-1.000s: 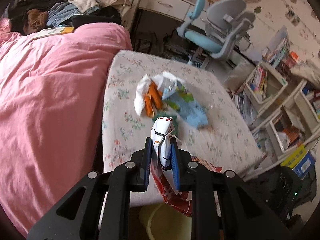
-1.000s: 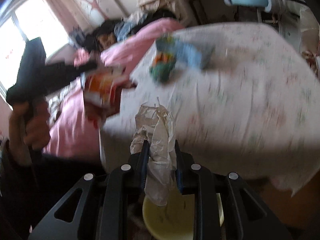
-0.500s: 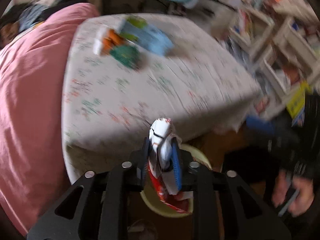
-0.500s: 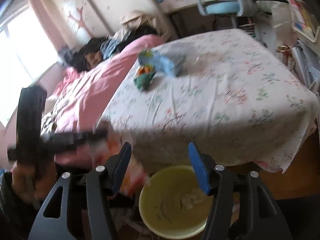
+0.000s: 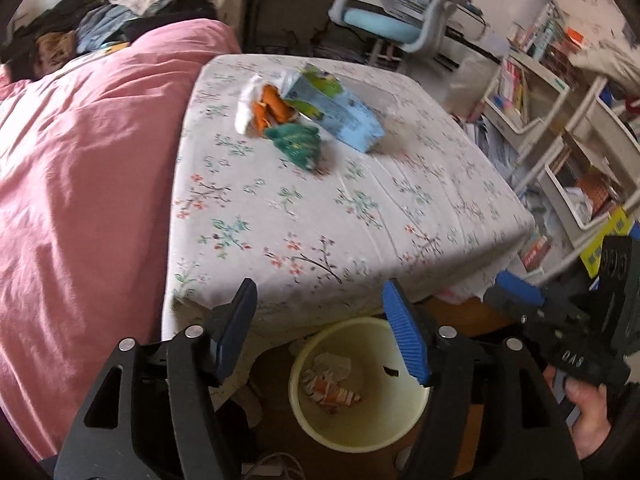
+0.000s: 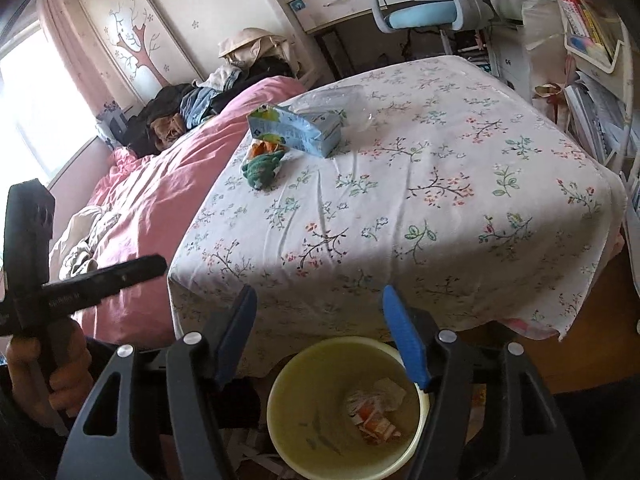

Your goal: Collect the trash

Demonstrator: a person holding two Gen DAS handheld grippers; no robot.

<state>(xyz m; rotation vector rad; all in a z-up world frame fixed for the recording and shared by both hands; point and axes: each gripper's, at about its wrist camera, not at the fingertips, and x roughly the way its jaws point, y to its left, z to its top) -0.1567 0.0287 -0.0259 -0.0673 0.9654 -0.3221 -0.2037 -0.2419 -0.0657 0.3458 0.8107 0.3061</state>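
Two crumpled wrappers, one red and white (image 5: 334, 392) and one pale (image 5: 332, 362), lie at the bottom of the yellow bin (image 5: 360, 432), which stands on the floor against the near edge of the table (image 5: 320, 220), handy for dropping in whatever gets lifted off the flowered cloth. More trash waits at the far side of the table: a light blue carton (image 5: 340, 110) on its side, a green crumpled wrapper (image 5: 298, 146) just in front of it, an orange and white wrapper (image 5: 264, 108) touching the carton's left end, and a clear plastic piece (image 6: 332, 98) behind the carton. The left tool (image 5: 320, 332) hangs over the bin, tilted downward, its jaws having just spread wide with nothing between them. The right tool (image 6: 320, 332) hovers beside it over the same bin, also angled down, jaws just opened and empty. Each is held by a hand (image 5: 588, 412) on its grip. Judging by this, both drops are done and the far pile comes next
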